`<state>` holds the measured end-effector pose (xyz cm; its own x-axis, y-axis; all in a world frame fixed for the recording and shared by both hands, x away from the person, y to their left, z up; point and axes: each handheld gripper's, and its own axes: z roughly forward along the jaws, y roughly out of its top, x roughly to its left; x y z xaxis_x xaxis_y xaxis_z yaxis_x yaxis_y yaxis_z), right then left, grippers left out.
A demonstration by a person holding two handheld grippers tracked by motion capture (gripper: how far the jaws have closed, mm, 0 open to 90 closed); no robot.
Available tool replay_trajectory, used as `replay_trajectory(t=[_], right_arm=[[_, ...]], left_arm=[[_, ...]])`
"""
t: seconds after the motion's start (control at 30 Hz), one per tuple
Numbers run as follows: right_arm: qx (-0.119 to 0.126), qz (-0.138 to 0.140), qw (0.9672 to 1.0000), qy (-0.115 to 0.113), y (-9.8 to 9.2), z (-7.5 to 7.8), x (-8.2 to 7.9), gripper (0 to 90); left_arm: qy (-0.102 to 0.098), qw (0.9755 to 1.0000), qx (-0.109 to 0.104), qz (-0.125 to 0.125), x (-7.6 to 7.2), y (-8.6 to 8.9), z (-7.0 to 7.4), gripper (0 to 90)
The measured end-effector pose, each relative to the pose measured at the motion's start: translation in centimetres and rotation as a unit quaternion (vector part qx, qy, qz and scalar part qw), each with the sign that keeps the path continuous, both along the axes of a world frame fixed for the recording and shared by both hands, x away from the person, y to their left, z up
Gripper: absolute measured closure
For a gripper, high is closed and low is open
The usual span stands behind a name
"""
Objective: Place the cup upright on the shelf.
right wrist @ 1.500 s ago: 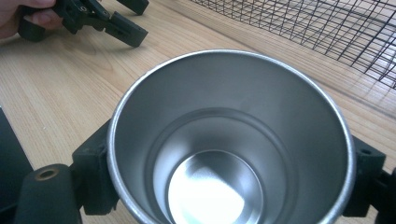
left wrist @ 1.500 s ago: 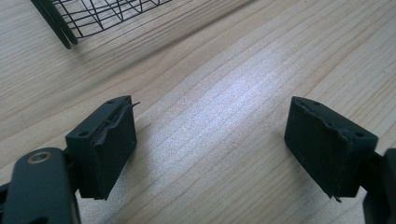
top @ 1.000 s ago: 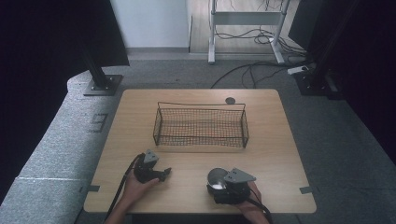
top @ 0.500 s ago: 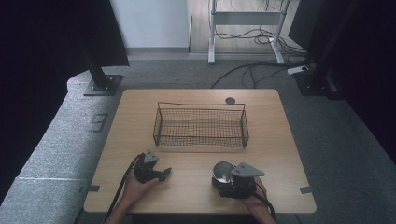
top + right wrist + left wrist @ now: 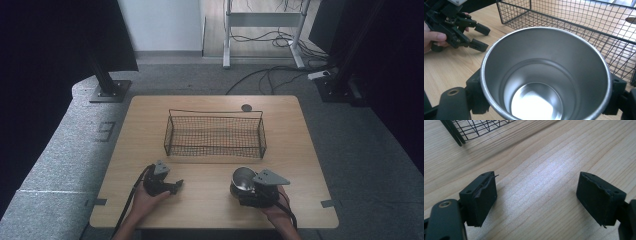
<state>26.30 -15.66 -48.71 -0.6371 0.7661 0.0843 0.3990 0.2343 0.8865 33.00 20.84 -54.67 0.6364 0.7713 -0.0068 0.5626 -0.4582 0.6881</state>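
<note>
A steel cup [image 5: 243, 179] is held just above the table's near right part, tilted, with my right gripper [image 5: 248, 189] shut on its sides. In the right gripper view the cup [image 5: 544, 82] is empty and its mouth faces the camera, with a black jaw on either side of it. A black wire basket [image 5: 215, 132] stands in the middle of the table, just beyond the cup. My left gripper [image 5: 175, 186] rests at the near left, open, with nothing between its jaws. Bare wood shows beneath the left gripper [image 5: 539, 182].
A small dark disc [image 5: 246, 107] lies near the table's far edge, behind the basket. The basket's corner [image 5: 474, 127] is close ahead of the left gripper. The wooden table [image 5: 300, 145] has bare strips on both sides of the basket.
The right gripper has carried the cup a little to the right and towards the basket. The left gripper has stayed where it was.
</note>
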Motion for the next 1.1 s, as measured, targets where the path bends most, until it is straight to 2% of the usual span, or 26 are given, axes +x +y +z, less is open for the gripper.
replay_trajectory(t=[0.3,0.57,1.1], right_arm=[[0.008,-0.007,0.9999,0.000,-0.8,0.6,0.4,18.2],[0.010,-0.017,0.9997,-0.011,-1.2,1.4,0.8,18.2],[0.016,-0.025,0.9993,-0.022,-1.1,2.9,2.0,18.1]], left_arm=[[0.000,1.0000,0.000,0.000,0.0,0.0,0.0,16.7],[0.000,1.0000,0.000,0.000,0.0,0.0,0.0,16.7],[0.000,1.0000,-0.001,0.001,0.0,0.0,0.0,16.7]])
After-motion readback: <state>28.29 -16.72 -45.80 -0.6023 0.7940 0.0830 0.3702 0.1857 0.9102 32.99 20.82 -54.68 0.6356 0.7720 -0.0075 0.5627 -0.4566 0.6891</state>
